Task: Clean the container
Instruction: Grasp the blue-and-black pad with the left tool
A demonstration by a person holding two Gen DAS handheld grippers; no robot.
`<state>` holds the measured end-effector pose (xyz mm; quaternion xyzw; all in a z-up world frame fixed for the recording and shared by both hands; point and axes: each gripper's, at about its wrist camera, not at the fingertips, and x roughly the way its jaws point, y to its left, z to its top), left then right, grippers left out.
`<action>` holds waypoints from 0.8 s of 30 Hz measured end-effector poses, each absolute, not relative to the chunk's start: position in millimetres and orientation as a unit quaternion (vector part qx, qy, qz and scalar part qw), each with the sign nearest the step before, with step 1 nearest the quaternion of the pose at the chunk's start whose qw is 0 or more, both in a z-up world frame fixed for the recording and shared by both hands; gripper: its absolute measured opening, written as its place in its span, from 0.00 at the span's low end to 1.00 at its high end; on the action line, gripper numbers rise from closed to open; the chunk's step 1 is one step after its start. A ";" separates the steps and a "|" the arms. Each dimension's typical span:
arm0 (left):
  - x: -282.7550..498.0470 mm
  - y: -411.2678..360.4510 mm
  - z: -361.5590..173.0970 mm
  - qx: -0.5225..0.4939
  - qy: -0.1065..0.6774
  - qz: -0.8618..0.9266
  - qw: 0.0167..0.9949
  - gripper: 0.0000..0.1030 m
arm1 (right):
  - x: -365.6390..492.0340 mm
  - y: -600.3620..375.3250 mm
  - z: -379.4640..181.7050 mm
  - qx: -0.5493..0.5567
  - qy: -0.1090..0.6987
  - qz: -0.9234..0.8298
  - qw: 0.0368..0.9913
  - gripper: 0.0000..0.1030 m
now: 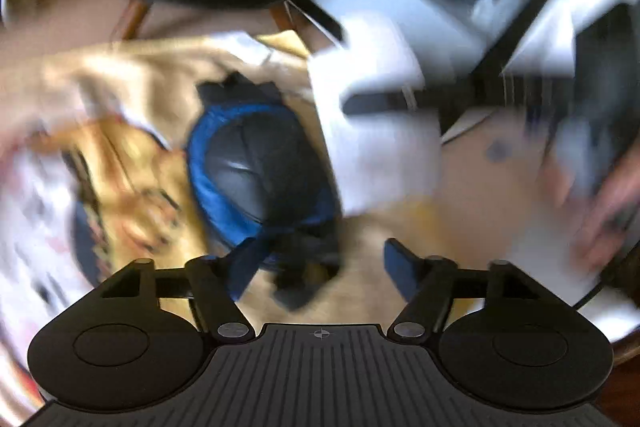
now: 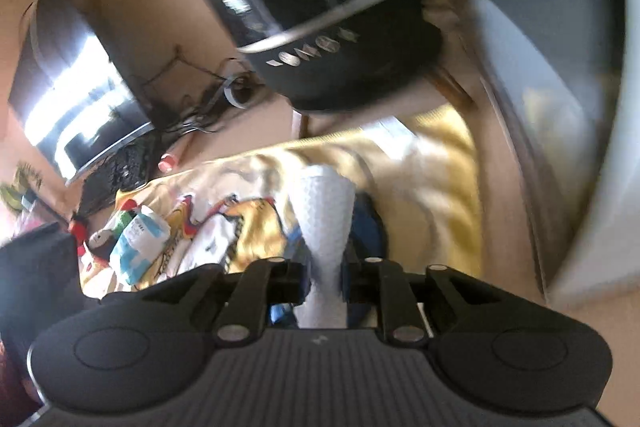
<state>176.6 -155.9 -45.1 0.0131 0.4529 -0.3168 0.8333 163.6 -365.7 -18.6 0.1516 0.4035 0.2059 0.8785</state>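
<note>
Left gripper [image 1: 320,259]: 2 blue-padded fingers [image 1: 400,267] spread wide apart, nothing between them, black linkage arms angled outward, aimed downward. Right gripper [image 2: 326,275]: 2 fingers drawn close together, pinching a white textured roll [image 2: 324,211] that stands up between them, linkage arms pulled inward. At the right edge of the left wrist view, a blurred bare hand [image 1: 600,211], detail lost to motion.
</note>
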 end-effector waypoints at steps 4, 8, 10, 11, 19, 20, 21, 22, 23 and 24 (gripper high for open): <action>166.7 -172.4 -47.8 0.110 0.428 -0.308 0.842 0.59 | 187.4 -332.7 -25.9 0.138 0.417 0.269 0.857 0.14; 166.4 -172.9 -48.5 0.132 0.423 -0.298 0.845 0.53 | 191.3 -309.8 -35.2 0.084 0.436 0.286 0.849 0.11; 167.7 -169.3 -48.3 0.131 0.425 -0.291 0.847 0.53 | 188.6 -311.9 -34.5 0.045 0.423 0.255 0.868 0.11; 168.3 -167.4 -48.2 0.132 0.425 -0.287 0.848 0.53 | 187.5 -314.9 -33.8 0.029 0.416 0.238 0.877 0.11; 167.7 -156.0 -44.4 0.141 0.424 -0.272 0.852 0.57 | 201.8 -339.4 -39.4 0.001 0.403 0.156 0.902 0.11; 168.8 -155.3 -43.5 0.141 0.424 -0.271 0.852 0.57 | 203.7 -341.0 -41.6 0.001 0.404 0.150 0.902 0.11; 168.9 -153.6 -42.2 0.140 0.424 -0.271 0.853 0.58 | 205.2 -343.1 -44.7 0.003 0.407 0.143 0.902 0.11; 169.2 -151.1 -40.9 0.139 0.422 -0.271 0.854 0.58 | 205.2 -344.2 -48.0 0.005 0.411 0.140 0.901 0.12; 169.8 -147.1 -38.7 0.138 0.419 -0.274 0.854 0.58 | 204.6 -345.9 -50.4 0.008 0.414 0.137 0.900 0.12; 169.2 -144.3 -34.7 0.136 0.416 -0.278 0.855 0.59 | 202.9 -347.9 -52.8 0.011 0.418 0.135 0.898 0.12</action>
